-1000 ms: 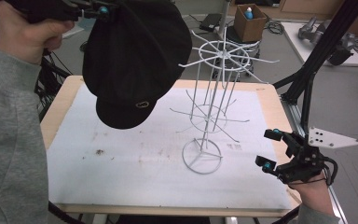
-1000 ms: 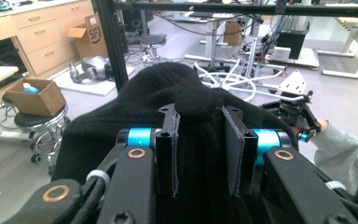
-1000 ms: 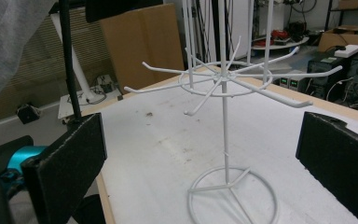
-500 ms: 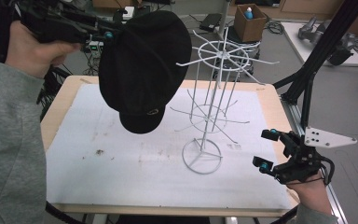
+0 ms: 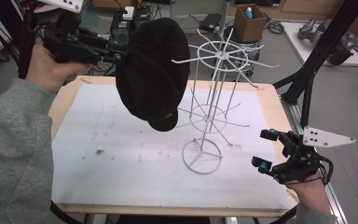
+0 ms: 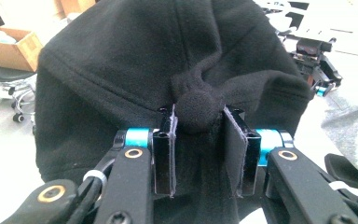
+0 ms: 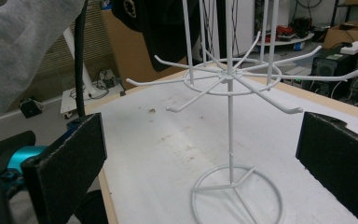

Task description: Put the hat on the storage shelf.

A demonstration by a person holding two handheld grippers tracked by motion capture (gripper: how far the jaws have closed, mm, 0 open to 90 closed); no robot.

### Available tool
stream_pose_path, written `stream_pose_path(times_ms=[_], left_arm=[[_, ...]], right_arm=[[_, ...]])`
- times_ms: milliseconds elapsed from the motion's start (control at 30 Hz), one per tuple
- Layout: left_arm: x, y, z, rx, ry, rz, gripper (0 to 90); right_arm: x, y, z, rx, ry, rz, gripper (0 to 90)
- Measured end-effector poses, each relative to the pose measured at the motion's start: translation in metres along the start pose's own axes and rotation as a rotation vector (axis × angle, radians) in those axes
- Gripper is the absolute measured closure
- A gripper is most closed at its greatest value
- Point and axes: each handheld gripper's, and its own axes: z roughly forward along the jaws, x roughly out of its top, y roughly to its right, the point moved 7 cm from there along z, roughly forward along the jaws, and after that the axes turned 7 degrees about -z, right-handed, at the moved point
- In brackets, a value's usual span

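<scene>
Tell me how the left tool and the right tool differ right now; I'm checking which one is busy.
The left tool is shut on the black cap, pinching its fabric; the right tool is open and holds nothing. The left tool is raised beside the top of the white wire rack; the right tool sits low near the table's right edge. Both have black jaws with blue fittings.

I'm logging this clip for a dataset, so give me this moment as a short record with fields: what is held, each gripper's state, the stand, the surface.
held item: black cap, hanging in the air beside the top arms of the stand
left gripper: shut on a fold of the cap at its top button
right gripper: open, nothing between the jaws, near the table's right edge
stand: white wire rack, upright on its ring base, no item hanging on its arms
surface: white mat on a wooden table, with a few dark smudges
</scene>
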Motion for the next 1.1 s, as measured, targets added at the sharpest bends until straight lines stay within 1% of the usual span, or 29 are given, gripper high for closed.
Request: stream_pose_path(times_ms=[33,67,167,333,400,433,567,600,667,700,733,767,800,833,867,900,967,1033,1100], left_arm=[[-0.002,-0.002,0.000,0.003,-0.003,0.000,67.1],[-0.003,-0.002,0.000,-0.001,0.005,-0.005,67.0],[-0.007,-0.002,0.001,-0.009,0.009,-0.012,66.5],[-0.014,-0.003,0.003,-0.022,0.010,-0.024,63.4],[-0.015,-0.002,0.003,-0.037,0.013,-0.021,62.1],[-0.016,0.000,0.003,-0.046,0.014,-0.020,61.5],[-0.018,0.004,0.002,-0.078,0.004,-0.010,59.3],[-0.017,0.005,0.002,-0.085,0.009,-0.011,58.6],[-0.014,0.010,-0.001,-0.128,0.044,-0.028,57.7],[-0.012,0.012,-0.003,-0.143,0.058,-0.029,58.3],[-0.011,0.014,-0.004,-0.145,0.064,-0.025,58.0],[-0.010,0.015,-0.004,-0.144,0.071,-0.031,57.9],[-0.009,0.015,-0.004,-0.144,0.067,-0.024,57.7],[-0.009,0.016,-0.004,-0.143,0.067,-0.027,57.2],[-0.010,0.017,-0.003,-0.134,0.058,-0.018,56.7],[-0.011,0.017,-0.003,-0.131,0.054,-0.016,55.1],[-0.011,0.018,-0.002,-0.138,0.051,-0.027,50.0],[-0.013,0.018,-0.003,-0.140,0.037,-0.032,41.2],[-0.014,0.018,-0.005,-0.147,0.031,-0.028,34.5]], right_arm=[[0.000,0.000,0.000,0.001,0.001,0.002,0.6],[0.000,0.000,0.000,0.002,-0.003,0.004,0.6],[0.000,0.000,0.001,0.003,-0.003,-0.003,0.6],[0.000,-0.003,0.004,0.012,-0.011,-0.001,0.6],[0.000,-0.002,0.006,0.011,-0.013,-0.007,0.6],[0.000,-0.003,0.006,0.014,-0.017,0.000,0.6],[0.000,-0.003,0.005,0.010,-0.012,-0.009,0.6],[0.000,-0.003,0.005,0.013,-0.015,-0.003,0.6],[0.000,-0.003,0.005,0.010,-0.013,-0.005,0.6],[0.000,-0.002,0.004,0.008,-0.013,-0.007,0.6],[0.000,-0.002,0.004,0.007,-0.011,-0.004,0.6],[0.000,-0.002,0.004,0.006,-0.011,-0.004,0.6],[0.000,-0.002,0.004,0.006,-0.011,-0.005,0.6],[0.001,-0.003,0.004,0.008,-0.011,-0.006,0.6],[0.001,-0.003,0.004,0.011,-0.014,-0.007,0.6],[0.001,-0.003,0.004,0.010,-0.012,-0.010,0.6],[0.001,-0.003,0.004,0.010,-0.010,-0.010,0.6],[0.000,-0.003,0.005,0.012,-0.014,-0.008,0.6],[0.000,-0.003,0.005,0.013,-0.016,-0.006,0.6]])
